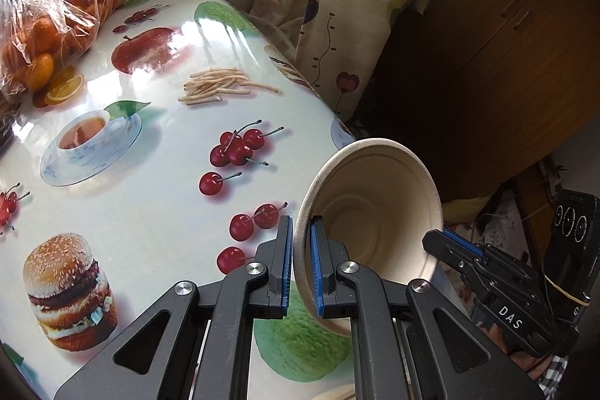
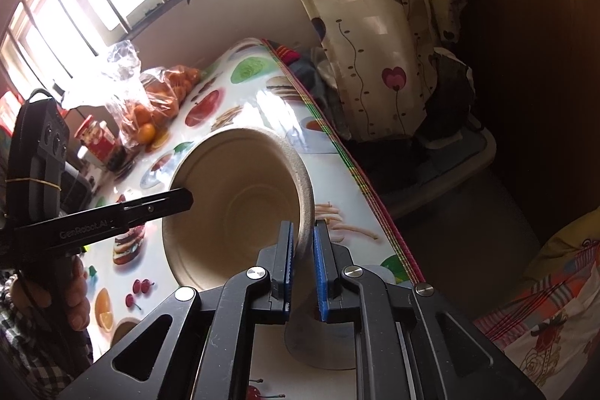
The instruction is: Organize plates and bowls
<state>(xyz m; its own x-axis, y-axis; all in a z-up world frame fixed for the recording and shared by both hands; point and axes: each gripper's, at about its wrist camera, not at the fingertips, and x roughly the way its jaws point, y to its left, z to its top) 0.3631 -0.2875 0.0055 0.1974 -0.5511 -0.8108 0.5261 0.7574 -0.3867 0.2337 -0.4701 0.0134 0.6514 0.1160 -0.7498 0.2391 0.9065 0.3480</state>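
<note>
A beige paper bowl [image 1: 375, 212] is held tilted on its side above the table's right edge, its opening toward the cameras. My left gripper [image 1: 299, 265] is shut on the bowl's left rim. My right gripper [image 2: 302, 261] is shut on the opposite rim of the same bowl [image 2: 240, 208]. The right gripper shows in the left wrist view [image 1: 461, 250] at the bowl's right side. The left gripper shows in the right wrist view [image 2: 176, 199] at the bowl's left rim. A second beige piece [image 2: 322, 343] lies low under the right gripper, partly hidden.
The table [image 1: 157, 212] has a glossy cloth printed with fruit and burgers. A plastic bag of oranges [image 1: 48, 32] lies at its far left. A patterned curtain [image 1: 337, 6] hangs past the far right edge, beside a wooden cabinet [image 1: 506, 44]. Jars [image 2: 97, 137] stand near the window.
</note>
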